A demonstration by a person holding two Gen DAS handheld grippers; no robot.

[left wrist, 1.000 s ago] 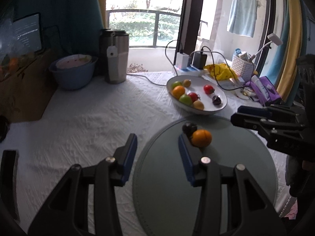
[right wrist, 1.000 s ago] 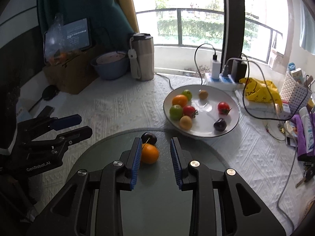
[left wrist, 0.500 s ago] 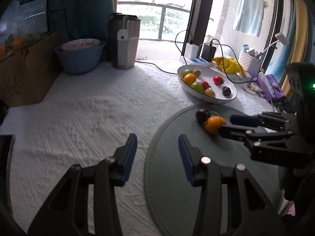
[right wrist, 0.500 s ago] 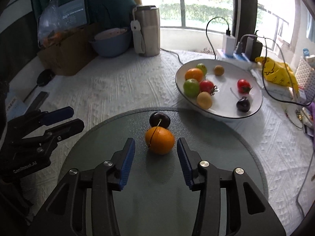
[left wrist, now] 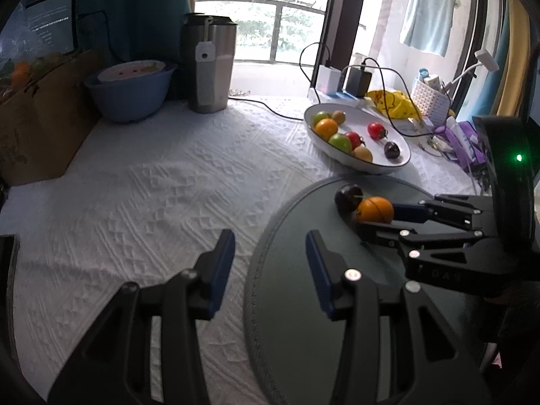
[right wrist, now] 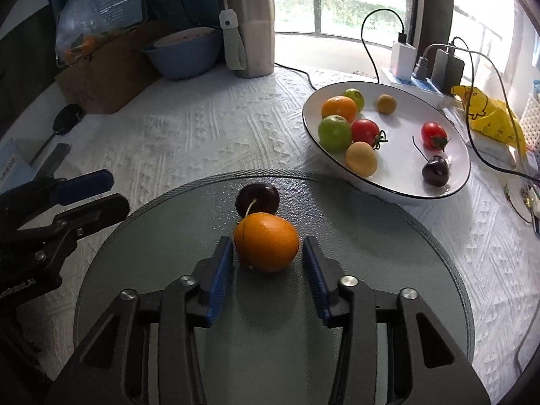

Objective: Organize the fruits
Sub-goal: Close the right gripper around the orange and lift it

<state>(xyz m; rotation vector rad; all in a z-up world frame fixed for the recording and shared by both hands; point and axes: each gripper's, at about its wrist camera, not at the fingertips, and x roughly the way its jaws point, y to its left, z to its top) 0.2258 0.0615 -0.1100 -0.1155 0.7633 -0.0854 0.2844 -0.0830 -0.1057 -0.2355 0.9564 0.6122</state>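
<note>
An orange (right wrist: 266,241) and a dark cherry (right wrist: 257,199) lie touching on a round grey mat (right wrist: 168,236). My right gripper (right wrist: 268,253) is open, its blue pads on either side of the orange with small gaps. In the left wrist view the orange (left wrist: 375,209) sits between the right gripper's fingers (left wrist: 405,211). My left gripper (left wrist: 270,253) is open and empty, low over the mat's left edge (left wrist: 270,270). A white plate (right wrist: 405,189) at the back right holds several fruits: orange, green, red, yellow and a cherry.
A steel tumbler (right wrist: 249,30), a blue bowl (right wrist: 184,54) and a cardboard box (right wrist: 101,67) stand at the back left. Chargers and cables (right wrist: 422,60), a yellow bag (right wrist: 489,114) and a white basket (left wrist: 432,98) crowd the right. White textured cloth (left wrist: 152,202) covers the table.
My right gripper has moved forward and down until its open fingers bracket the orange. The left gripper has drifted left and back from the fruit.
</note>
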